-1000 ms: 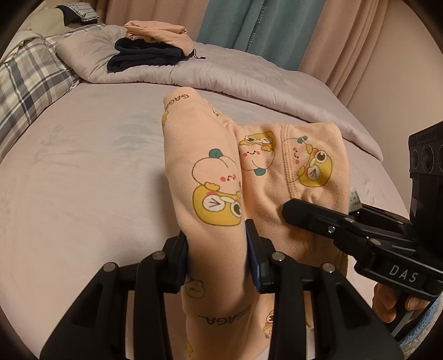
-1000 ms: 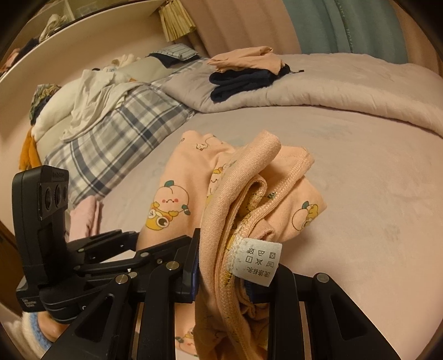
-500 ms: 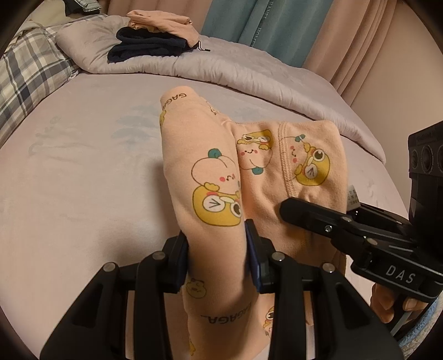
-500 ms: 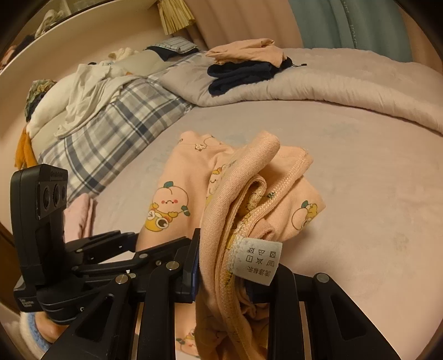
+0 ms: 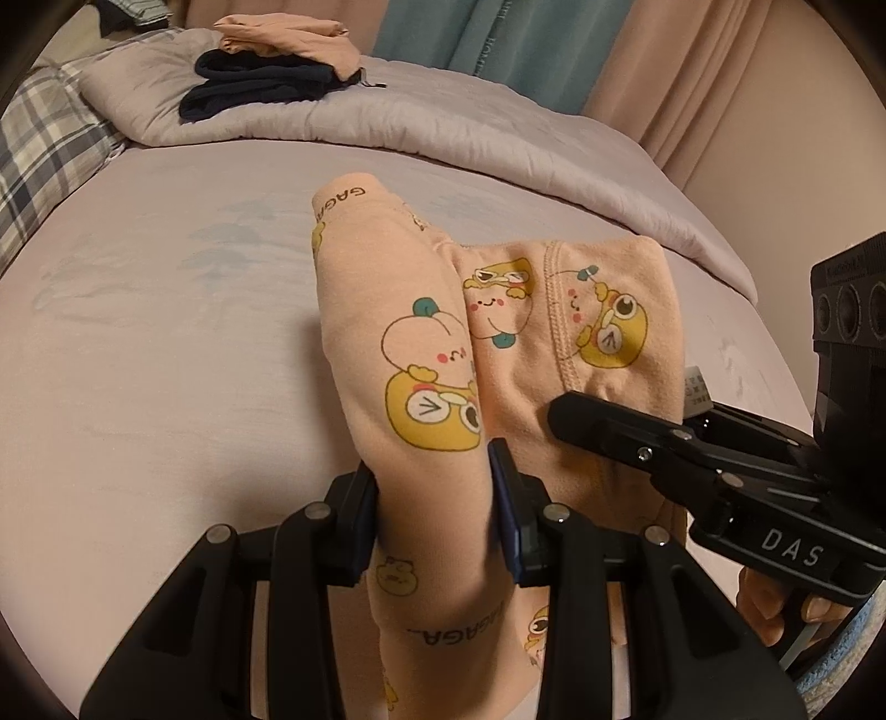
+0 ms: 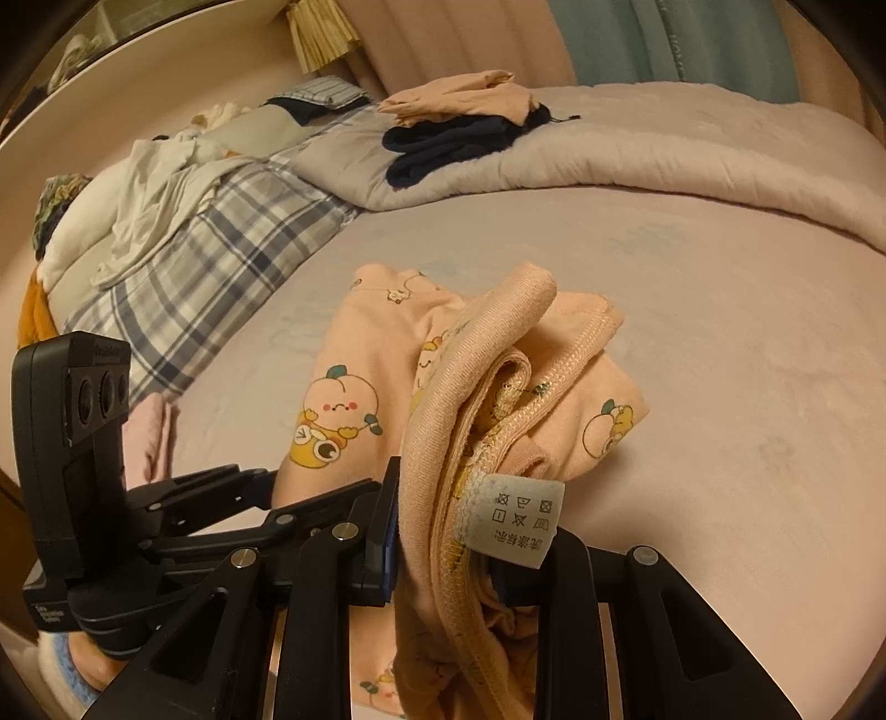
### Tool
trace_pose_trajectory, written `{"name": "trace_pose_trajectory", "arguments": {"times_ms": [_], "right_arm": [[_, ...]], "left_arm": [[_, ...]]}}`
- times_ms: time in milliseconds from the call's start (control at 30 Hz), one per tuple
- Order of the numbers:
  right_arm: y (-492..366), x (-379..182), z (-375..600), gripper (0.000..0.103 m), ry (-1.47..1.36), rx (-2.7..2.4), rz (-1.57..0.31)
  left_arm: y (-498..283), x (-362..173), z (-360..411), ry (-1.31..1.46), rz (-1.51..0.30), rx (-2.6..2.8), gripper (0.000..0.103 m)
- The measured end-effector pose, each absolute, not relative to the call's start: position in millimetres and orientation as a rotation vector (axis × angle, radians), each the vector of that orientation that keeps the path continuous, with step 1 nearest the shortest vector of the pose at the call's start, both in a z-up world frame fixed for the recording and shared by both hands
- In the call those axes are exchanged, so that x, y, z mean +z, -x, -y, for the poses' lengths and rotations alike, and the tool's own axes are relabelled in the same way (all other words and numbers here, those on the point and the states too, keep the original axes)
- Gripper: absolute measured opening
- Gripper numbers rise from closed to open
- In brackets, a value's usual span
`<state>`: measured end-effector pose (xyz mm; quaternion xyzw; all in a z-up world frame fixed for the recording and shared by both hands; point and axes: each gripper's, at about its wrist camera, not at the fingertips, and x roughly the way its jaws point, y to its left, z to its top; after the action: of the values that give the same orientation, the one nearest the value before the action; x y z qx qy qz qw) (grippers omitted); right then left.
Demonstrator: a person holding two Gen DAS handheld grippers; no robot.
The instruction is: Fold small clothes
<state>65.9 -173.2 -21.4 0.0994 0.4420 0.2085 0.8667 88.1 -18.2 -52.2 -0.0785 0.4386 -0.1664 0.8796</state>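
Note:
A small peach garment [image 5: 410, 343] printed with cartoon fruit lies folded over on the pale bed sheet [image 5: 144, 343]. My left gripper [image 5: 434, 498] is shut on a thick fold of its left side, the cloth bulging up between the pads. My right gripper [image 6: 476, 531] is shut on the bunched waistband [image 6: 487, 354], and a white care label [image 6: 515, 518] hangs from the seam. In the left wrist view the right gripper [image 5: 565, 415] comes in from the right, with a hand [image 5: 775, 609] on its handle. The left gripper [image 6: 255, 482] shows in the right wrist view.
A rolled grey duvet [image 5: 443, 127] crosses the far side of the bed, with a dark garment [image 5: 260, 94] and a peach one [image 5: 282, 33] stacked on it. A plaid blanket [image 6: 221, 249] and white clothes [image 6: 149, 205] lie at the left. Curtains [image 5: 498, 39] hang behind.
Both grips hold as before. The left wrist view has slid so the duvet and stacked clothes sit further right; the garment has barely shifted on the sheet.

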Motion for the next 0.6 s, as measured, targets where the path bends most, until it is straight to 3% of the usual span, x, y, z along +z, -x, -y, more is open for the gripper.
{"name": "trace_pose_trajectory", "arguments": {"times_ms": [600], "right_arm": [[-36.7, -14.2, 218.1, 0.028, -0.274, 0.343, -0.886]], "left_arm": [[-79.4, -45.3, 71.6, 0.143, -0.921, -0.440, 0.035]]}}
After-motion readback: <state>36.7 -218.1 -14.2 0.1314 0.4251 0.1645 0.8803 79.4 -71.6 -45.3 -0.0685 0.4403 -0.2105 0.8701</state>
